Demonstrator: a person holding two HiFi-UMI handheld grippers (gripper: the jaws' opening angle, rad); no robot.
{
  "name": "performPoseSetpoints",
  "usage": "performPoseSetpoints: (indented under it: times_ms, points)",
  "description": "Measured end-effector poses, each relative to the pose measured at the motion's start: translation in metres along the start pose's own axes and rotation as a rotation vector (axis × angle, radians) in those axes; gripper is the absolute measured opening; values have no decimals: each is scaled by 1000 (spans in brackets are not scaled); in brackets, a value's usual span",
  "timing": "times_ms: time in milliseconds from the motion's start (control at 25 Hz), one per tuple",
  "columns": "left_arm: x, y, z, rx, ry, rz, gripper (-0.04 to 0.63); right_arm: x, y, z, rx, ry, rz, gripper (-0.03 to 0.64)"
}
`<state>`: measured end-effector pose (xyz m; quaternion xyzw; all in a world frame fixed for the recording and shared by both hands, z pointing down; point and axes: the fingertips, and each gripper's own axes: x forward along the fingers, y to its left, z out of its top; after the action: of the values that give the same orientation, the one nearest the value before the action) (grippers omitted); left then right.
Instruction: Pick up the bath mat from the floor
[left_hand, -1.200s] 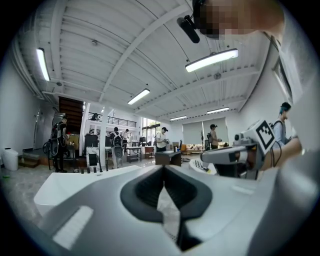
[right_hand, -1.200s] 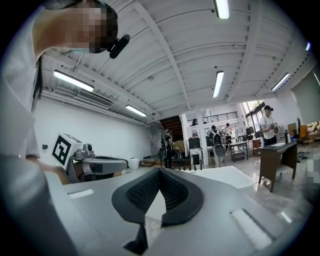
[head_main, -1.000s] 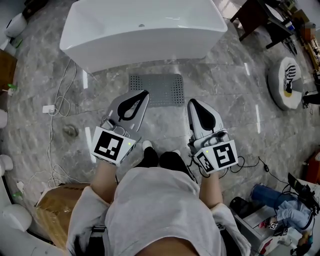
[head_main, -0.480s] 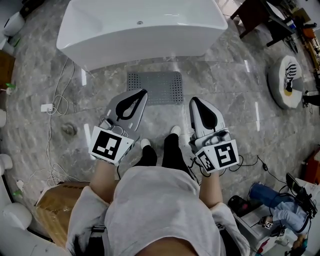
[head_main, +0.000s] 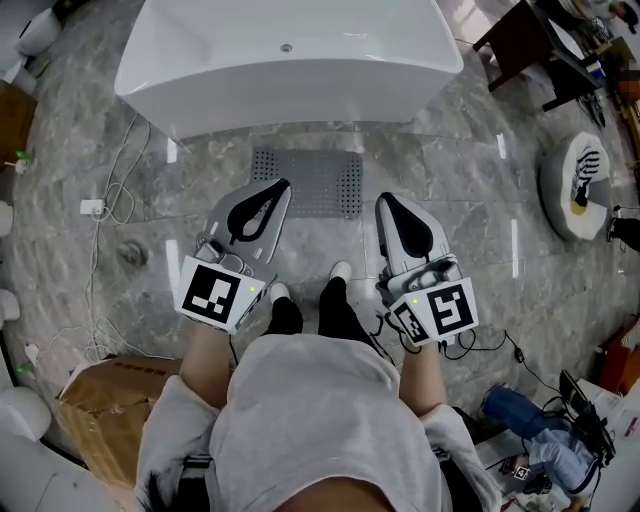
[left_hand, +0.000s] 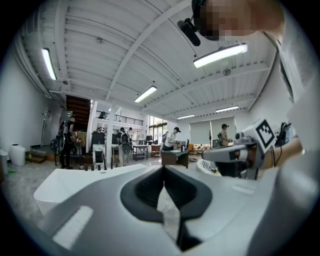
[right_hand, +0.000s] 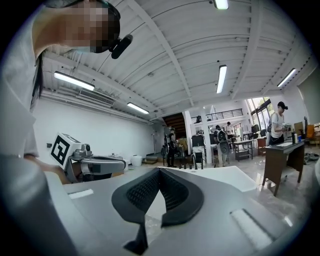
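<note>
A grey perforated bath mat (head_main: 310, 181) lies flat on the marble floor just in front of the white bathtub (head_main: 290, 60). My left gripper (head_main: 281, 186) hangs above the mat's near left part, jaws shut and holding nothing. My right gripper (head_main: 384, 202) is held to the right of the mat's near right corner, also shut and holding nothing. Both are held at waist height, well above the floor. In the left gripper view the shut jaws (left_hand: 163, 172) point level across the room over the bathtub (left_hand: 75, 182). The right gripper view shows its jaw tips (right_hand: 159, 172) meeting and the tub (right_hand: 220, 175) beyond.
White cables (head_main: 110, 215) trail over the floor at the left. A cardboard box (head_main: 105, 405) stands at the near left. A round white base (head_main: 578, 180) sits at the right, dark furniture (head_main: 540, 45) at the far right. My feet (head_main: 310, 300) stand just short of the mat.
I have stepped a little nearer to the mat and tub; one foot has moved forward. Both grippers stay shut and hold the same pose.
</note>
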<state>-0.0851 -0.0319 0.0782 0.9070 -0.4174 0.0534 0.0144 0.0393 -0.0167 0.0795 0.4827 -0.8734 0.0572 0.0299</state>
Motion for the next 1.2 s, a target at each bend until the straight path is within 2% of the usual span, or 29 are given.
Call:
performPoseSetpoints:
  times_ms: [480, 760, 880, 1040, 1200]
  points:
    - [68, -7, 3, -8, 16, 86, 2, 20, -76, 3, 3, 4, 75, 0]
    - [98, -17, -7, -11, 30, 145, 2, 25, -117, -9, 9, 16, 116, 0]
    - [106, -19, -16, -27, 71, 157, 2, 30, -130, -14, 15, 20, 118, 0]
    - [116, -7, -23, -21, 62, 153, 2, 43, -142, -24, 26, 34, 108, 0]
    - [123, 11, -36, -32, 96, 143, 2, 59, -148, -36, 41, 45, 79, 0]
